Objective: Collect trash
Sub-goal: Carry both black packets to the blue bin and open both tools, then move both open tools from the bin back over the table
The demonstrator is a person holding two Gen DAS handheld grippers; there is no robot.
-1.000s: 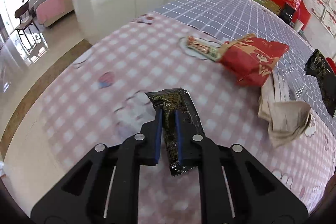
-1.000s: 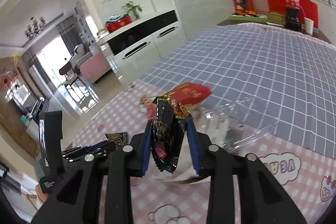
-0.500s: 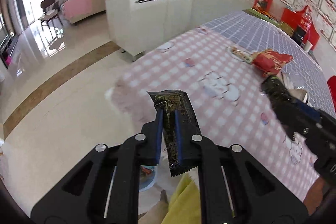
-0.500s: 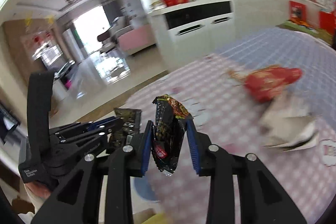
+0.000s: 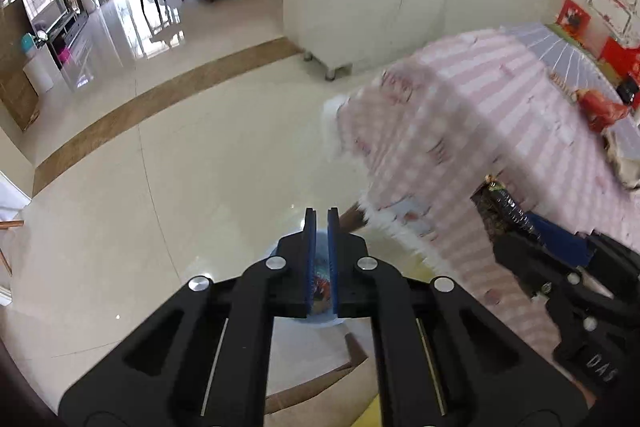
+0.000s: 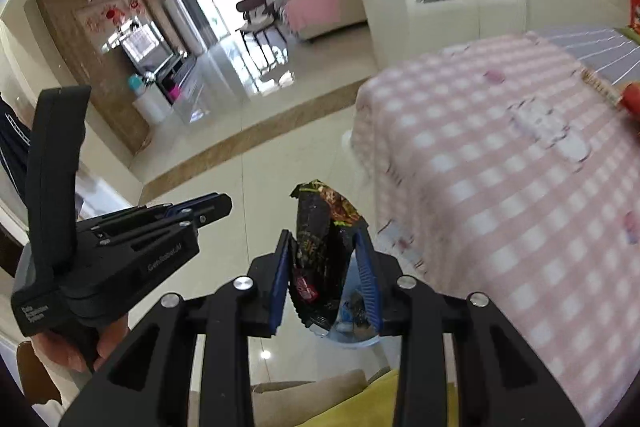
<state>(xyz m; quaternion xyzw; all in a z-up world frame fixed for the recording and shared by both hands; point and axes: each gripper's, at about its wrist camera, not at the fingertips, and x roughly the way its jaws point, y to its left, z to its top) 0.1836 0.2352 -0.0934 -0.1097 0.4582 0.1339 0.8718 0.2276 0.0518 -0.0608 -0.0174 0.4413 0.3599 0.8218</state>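
Glossy tiled floor (image 5: 168, 187) beside the checked-cloth desk (image 6: 500, 187), blue bin (image 6: 352, 331) below.
Left gripper (image 5: 321, 223) jaws together, empty; right gripper (image 6: 326, 251) clamps the dark snack wrapper (image 6: 320, 247): centre over the bin before release.

Blue bin (image 6: 352, 335) mostly hidden behind right gripper (image 6: 325, 231) and its black wrapper (image 6: 320, 259); contents too small to tell. Checked tablecloth (image 5: 460, 131) smeared by blur, printed figures unreadable. Red bag (image 5: 600, 107) cut by frame edge in right wrist view.
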